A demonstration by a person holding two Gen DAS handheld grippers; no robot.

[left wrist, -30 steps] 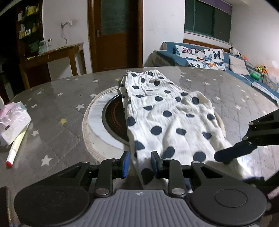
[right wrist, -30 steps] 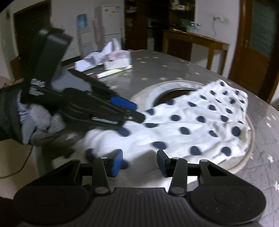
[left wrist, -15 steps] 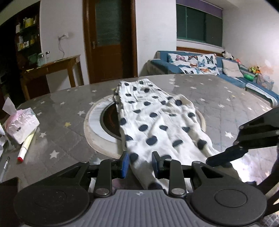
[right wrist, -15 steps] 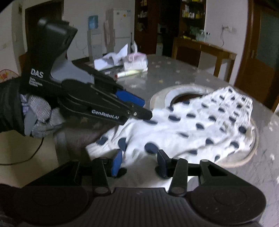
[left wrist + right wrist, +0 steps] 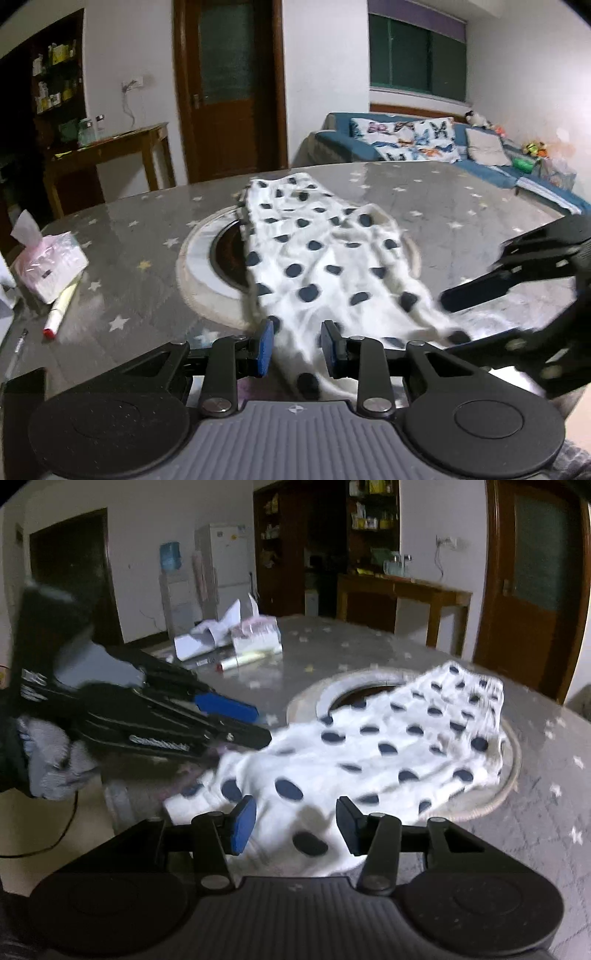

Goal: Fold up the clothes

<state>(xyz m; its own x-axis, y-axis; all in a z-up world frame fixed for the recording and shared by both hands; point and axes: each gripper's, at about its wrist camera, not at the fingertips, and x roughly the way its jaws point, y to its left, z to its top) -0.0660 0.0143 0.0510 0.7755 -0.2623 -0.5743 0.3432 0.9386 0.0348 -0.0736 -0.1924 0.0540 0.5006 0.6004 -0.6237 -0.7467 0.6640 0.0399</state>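
Left gripper [image 5: 297, 347] sitting with jaws apart, near end of spotted cloth [image 5: 325, 258] lying between the blue pads [image 5: 265, 347], not pinched. Right gripper [image 5: 295, 825] likewise gaping wide, cloth edge bunching up between its fingers, no clamp showing. Both hovering at the table's near edge, side by side, left one crossing the right camera's view at left, gloved hand [image 5: 55, 764] gripping its handle. Cloth, white with dark dots, stretching away across the grey star-print table [image 5: 461, 206], draping over a round recessed ring [image 5: 207, 258] in the middle, near end hanging slightly off the table edge. Tissue pack [image 5: 50, 264] and a red-capped marker [image 5: 61, 304] resting well apart to the left, papers beside them. Side table, brown door and blue sofa [image 5: 424, 144] standing behind. Slight blur throughout.
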